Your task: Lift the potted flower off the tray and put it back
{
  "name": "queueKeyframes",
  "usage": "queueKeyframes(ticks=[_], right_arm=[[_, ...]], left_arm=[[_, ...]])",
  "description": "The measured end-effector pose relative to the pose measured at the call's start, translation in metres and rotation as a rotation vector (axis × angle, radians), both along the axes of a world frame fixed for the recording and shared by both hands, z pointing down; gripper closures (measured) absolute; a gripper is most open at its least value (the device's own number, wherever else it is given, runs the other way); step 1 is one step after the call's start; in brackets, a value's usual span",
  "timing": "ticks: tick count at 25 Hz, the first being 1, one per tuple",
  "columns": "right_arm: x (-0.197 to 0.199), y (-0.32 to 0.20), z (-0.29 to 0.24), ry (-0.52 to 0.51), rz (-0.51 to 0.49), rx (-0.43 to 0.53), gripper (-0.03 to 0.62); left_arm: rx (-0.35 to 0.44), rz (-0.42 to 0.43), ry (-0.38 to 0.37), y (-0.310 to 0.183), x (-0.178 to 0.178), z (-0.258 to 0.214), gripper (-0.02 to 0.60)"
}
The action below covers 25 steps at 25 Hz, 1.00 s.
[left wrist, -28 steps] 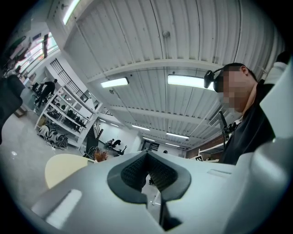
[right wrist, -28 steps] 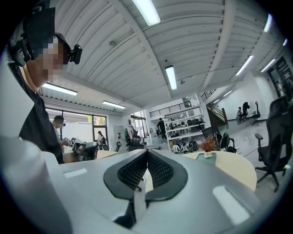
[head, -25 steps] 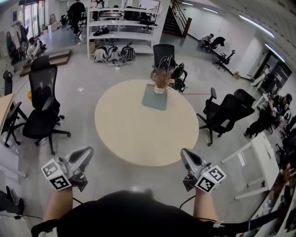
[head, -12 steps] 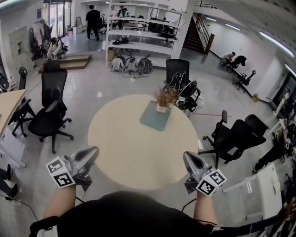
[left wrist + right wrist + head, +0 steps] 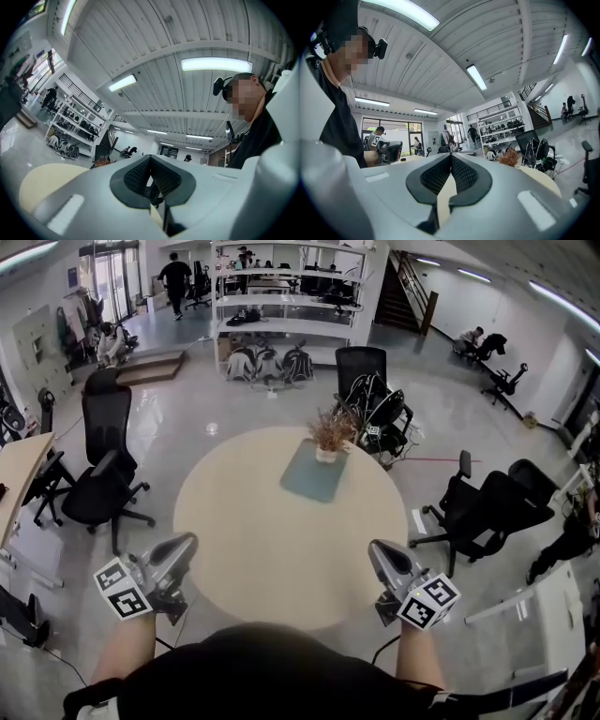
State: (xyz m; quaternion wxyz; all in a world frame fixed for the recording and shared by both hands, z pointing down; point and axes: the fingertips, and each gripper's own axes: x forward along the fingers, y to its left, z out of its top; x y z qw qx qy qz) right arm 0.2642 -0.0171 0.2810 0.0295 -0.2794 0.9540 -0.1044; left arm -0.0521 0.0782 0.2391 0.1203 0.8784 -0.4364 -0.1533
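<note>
Head view: the potted flower (image 5: 328,435) is seen standing upright at the far end of the green tray (image 5: 312,476), which is laid on the far half of the round counter (image 5: 244,531). The left hand-held gripper (image 5: 187,546) and the right hand-held gripper (image 5: 377,553) are held at the near rim, well apart from the tray. The jaws of each are pressed together on nothing.

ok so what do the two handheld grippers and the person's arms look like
Both the left gripper and right gripper have smooth light grey tapered shells, each carrying a white cube with black square markers. Inside, the jaws have black mesh-textured pads. A thin dark cable trails from the right one. The person wears a black top, forearms uncovered.
</note>
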Motion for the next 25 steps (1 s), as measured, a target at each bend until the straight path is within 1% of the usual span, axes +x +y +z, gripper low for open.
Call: queueKeyframes(ticks=[3,7,11,13,15,17,20,22,25], right_arm=[[-0.009,-0.014,0.002,0.008,0.021,-0.012,0.579],[-0.037,-0.032,0.006,0.039,0.053,-0.013,0.579],[-0.072,-0.064,0.010,0.064,0.130,-0.019,0.577],[-0.095,-0.083,0.012,0.030,0.171,-0.055,0.577],[-0.121,-0.103,0.012,-0.010,0.200,-0.076,0.577],[-0.144,-0.125,0.007,-0.021,0.238,-0.083,0.577],[-0.173,-0.153,0.001,-0.001,0.269,-0.091,0.577],[-0.186,-0.168,0.001,0.022,0.274,-0.092,0.577],[-0.187,-0.180,0.011,0.051,0.274,-0.118,0.577]], left_arm=[[-0.007,0.020,0.003,-0.018,-0.009,0.006,0.584],[-0.016,0.059,0.035,-0.050,-0.038,0.020,0.584],[-0.013,0.131,0.053,-0.103,-0.077,0.037,0.584],[-0.031,0.164,0.049,-0.132,-0.101,0.046,0.584],[-0.026,0.190,0.020,-0.161,-0.128,0.048,0.584],[-0.015,0.206,0.007,-0.189,-0.154,0.050,0.584],[-0.031,0.211,0.014,-0.221,-0.184,0.059,0.584],[-0.046,0.213,-0.009,-0.239,-0.194,0.070,0.584],[-0.079,0.226,-0.011,-0.254,-0.190,0.089,0.584]])
